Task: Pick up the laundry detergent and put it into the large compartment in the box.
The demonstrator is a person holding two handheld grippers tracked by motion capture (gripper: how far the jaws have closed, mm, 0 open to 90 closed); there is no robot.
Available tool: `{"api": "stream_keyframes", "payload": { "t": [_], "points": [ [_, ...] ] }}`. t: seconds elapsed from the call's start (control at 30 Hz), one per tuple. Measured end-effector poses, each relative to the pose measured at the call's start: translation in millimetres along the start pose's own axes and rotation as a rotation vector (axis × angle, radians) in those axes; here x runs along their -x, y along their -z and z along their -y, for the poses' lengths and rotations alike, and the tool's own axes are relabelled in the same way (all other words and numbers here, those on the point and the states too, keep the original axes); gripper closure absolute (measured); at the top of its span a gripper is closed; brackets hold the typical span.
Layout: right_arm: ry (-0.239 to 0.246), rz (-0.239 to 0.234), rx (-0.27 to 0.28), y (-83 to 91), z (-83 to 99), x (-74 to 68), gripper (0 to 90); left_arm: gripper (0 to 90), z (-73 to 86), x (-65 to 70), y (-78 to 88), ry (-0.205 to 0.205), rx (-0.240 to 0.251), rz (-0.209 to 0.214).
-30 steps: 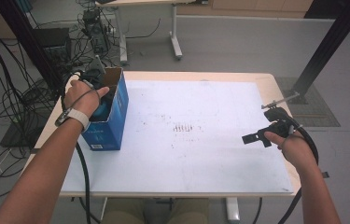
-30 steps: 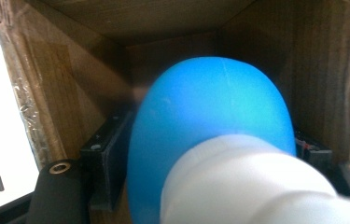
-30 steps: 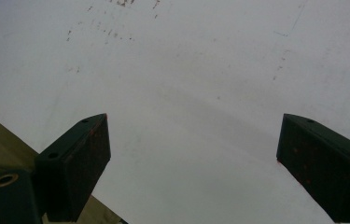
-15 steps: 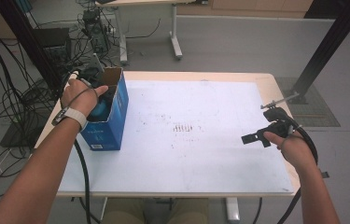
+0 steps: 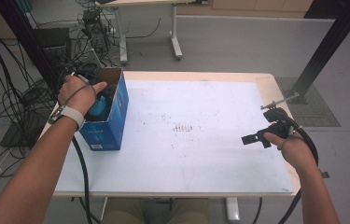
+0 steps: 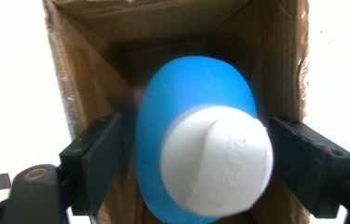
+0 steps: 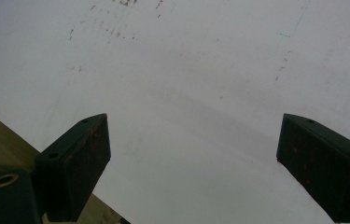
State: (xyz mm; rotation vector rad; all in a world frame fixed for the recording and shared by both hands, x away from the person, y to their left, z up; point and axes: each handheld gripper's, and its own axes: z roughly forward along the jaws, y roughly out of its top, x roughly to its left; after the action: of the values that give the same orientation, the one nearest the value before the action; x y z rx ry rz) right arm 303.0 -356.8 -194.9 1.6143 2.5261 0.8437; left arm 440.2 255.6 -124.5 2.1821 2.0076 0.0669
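Note:
A blue bottle (image 6: 196, 88) with a white cap (image 6: 217, 156) stands inside an open cardboard box (image 6: 93, 60) that is blue on the outside (image 5: 106, 128). It sits at the table's left side. My left gripper (image 6: 196, 123) reaches down into the box. Its jaws have just been opening and now stand on either side of the bottle, with the pads (image 6: 100, 154) not pressing on it. In the high view the left hand (image 5: 77, 93) covers the box's mouth. My right gripper (image 5: 255, 139) hovers open over the white table top (image 7: 186, 60) at the right, with nothing between its fingers.
The white table top (image 5: 196, 154) carries faint marks in the middle (image 5: 184, 128). Cables and equipment (image 5: 88, 28) crowd the floor behind the left side. A black post (image 5: 324, 46) stands at the back right. The table's near edge (image 7: 4, 135) lies close below the right gripper.
The left hand has shifted slightly over the box's mouth. The right hand and its gripper have stayed in place.

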Motion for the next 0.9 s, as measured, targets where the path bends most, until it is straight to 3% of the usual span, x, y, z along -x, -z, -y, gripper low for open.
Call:
{"api": "stream_keyframes", "payload": {
  "t": [0.33,0.63,0.9],
  "points": [
    [0.003,0.0,-0.002,1.8,0.1,-1.5,9.8,13.7,1.5,2.1,18.6,-0.012,0.024,0.01],
    [-0.003,0.006,0.002,6.7,1.7,-2.0,9.8,10.9,-0.8,9.3,38.9,-0.058,0.029,-0.005],
    [0.0,0.007,0.004,8.3,0.4,-3.2,9.8,10.7,2.8,14.7,60.1,-0.095,0.073,0.003]
  ]
}}
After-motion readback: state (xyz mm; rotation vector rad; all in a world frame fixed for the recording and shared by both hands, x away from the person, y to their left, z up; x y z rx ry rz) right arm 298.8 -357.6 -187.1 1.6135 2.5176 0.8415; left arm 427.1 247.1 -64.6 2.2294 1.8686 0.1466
